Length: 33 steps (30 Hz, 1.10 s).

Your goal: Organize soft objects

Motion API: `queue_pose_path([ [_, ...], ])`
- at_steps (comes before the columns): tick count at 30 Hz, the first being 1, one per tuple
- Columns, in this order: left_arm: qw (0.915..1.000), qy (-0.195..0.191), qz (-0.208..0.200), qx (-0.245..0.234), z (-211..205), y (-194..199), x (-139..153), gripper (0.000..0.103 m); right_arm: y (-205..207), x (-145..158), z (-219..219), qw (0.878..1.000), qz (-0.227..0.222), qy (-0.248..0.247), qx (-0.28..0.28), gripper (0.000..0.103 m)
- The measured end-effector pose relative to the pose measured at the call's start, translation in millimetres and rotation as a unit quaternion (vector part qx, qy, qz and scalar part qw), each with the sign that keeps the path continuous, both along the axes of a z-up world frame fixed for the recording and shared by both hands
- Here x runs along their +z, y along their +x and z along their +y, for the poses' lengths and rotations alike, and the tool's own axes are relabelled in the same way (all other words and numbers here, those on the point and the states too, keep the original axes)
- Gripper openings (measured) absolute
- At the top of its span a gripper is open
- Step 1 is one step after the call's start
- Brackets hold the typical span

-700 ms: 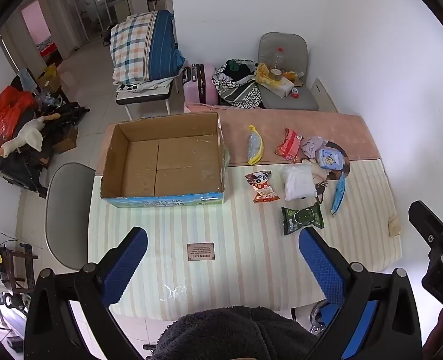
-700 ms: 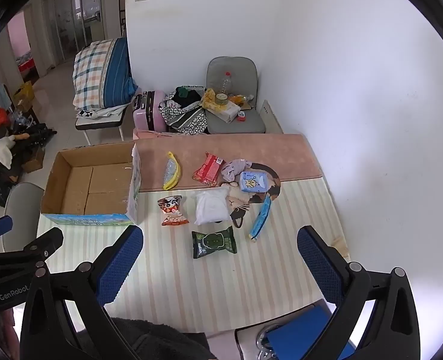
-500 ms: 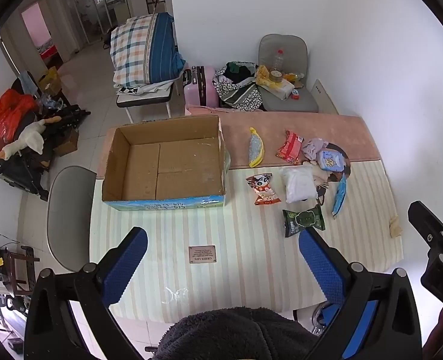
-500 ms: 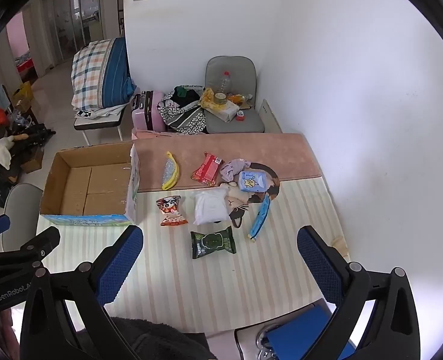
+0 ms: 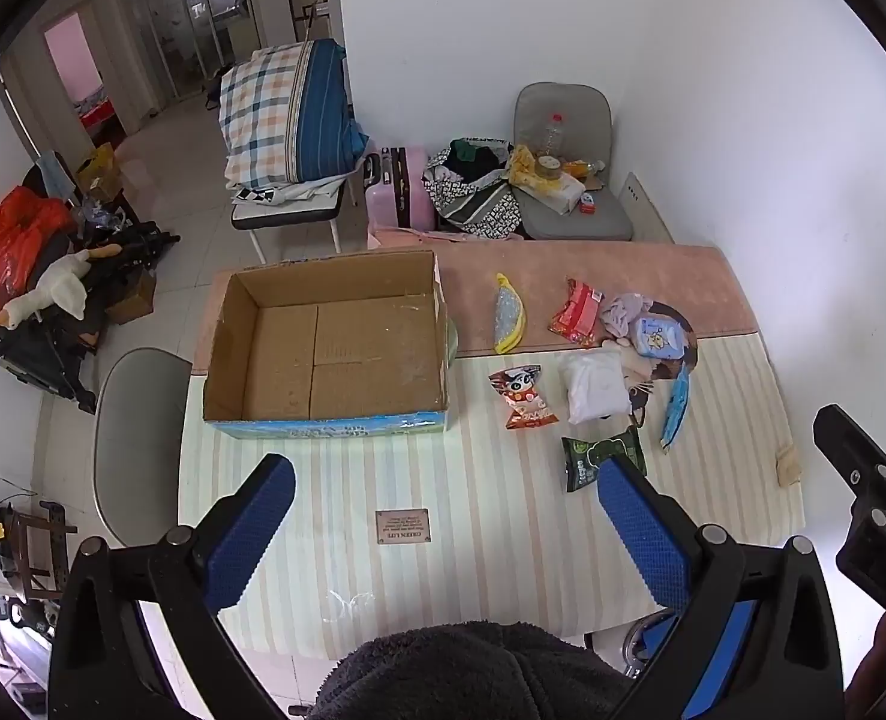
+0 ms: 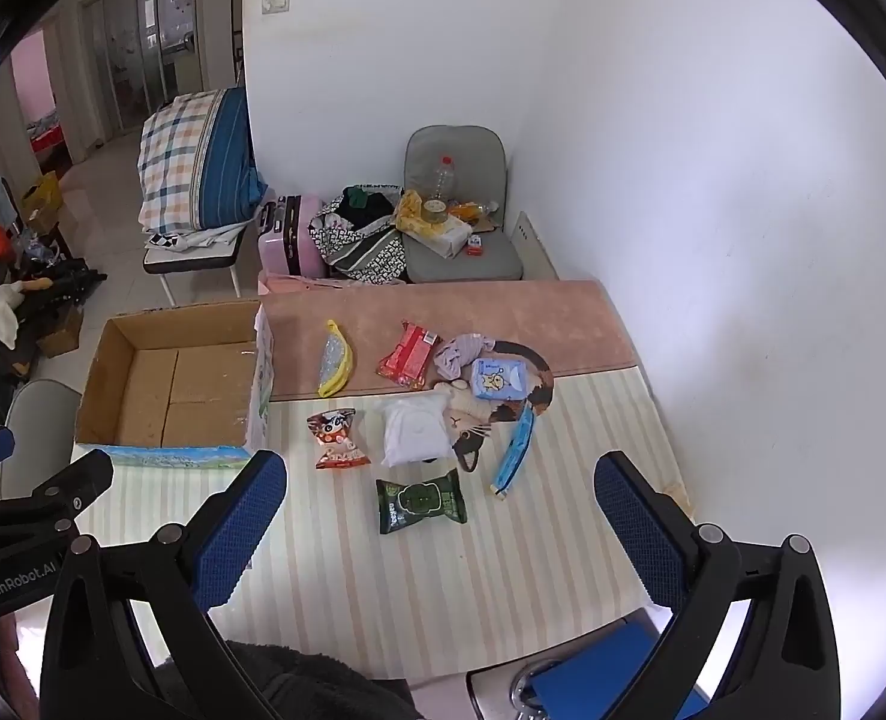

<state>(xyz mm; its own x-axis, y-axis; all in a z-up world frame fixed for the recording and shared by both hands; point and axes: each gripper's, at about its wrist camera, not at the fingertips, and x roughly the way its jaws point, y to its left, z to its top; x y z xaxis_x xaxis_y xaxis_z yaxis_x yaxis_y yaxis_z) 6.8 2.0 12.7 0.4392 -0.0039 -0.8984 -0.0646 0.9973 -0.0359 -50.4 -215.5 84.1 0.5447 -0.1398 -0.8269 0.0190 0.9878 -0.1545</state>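
An open empty cardboard box (image 5: 329, 342) (image 6: 173, 384) stands on the table's left. To its right lie several soft items: a yellow banana pouch (image 5: 508, 313) (image 6: 335, 360), a red packet (image 5: 577, 315) (image 6: 410, 354), a panda snack bag (image 5: 523, 397) (image 6: 336, 438), a white pack (image 5: 595, 387) (image 6: 413, 432), a green pack (image 5: 601, 459) (image 6: 422, 501), a blue tissue pack (image 5: 655, 336) (image 6: 498, 378) and a blue mask (image 5: 675, 402) (image 6: 517, 444). My left gripper (image 5: 443, 531) and right gripper (image 6: 440, 528) are both open and empty, high above the table's near edge.
A striped cloth (image 5: 490, 540) covers the near table, a pink mat (image 5: 622, 276) the far part. A small brown label (image 5: 402, 526) lies near the front. Grey chairs stand at the left (image 5: 137, 438) and beyond the far end (image 5: 568, 204). The wall runs along the right.
Both views have drifted slightly; the table and box sit a little lower and nearer in frame. Nothing on the table has moved. Both grippers stay open.
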Motion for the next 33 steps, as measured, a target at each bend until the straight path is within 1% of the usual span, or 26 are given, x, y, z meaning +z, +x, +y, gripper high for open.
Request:
queue_pose_path([
  [5, 1.0, 0.0, -0.003, 0.0, -1.9, 1.8, 1.4, 0.103, -1.9, 5.2, -0.9, 1.0, -0.008, 0.001, -0.001, 0.103],
  [8, 1.0, 0.0, -0.005, 0.001, -2.9, 2.4, 2.4, 0.103, -1.0, 1.6, -2.4, 1.0, -0.013, 0.001, -0.001, 0.103],
  [33, 0.9999, 0.005, -0.013, -0.002, -8.1, 3.9, 8.4, 0.103, 5.4, 2.6, -7.0, 1.0, -0.017, -0.004, 0.0, 0.103],
])
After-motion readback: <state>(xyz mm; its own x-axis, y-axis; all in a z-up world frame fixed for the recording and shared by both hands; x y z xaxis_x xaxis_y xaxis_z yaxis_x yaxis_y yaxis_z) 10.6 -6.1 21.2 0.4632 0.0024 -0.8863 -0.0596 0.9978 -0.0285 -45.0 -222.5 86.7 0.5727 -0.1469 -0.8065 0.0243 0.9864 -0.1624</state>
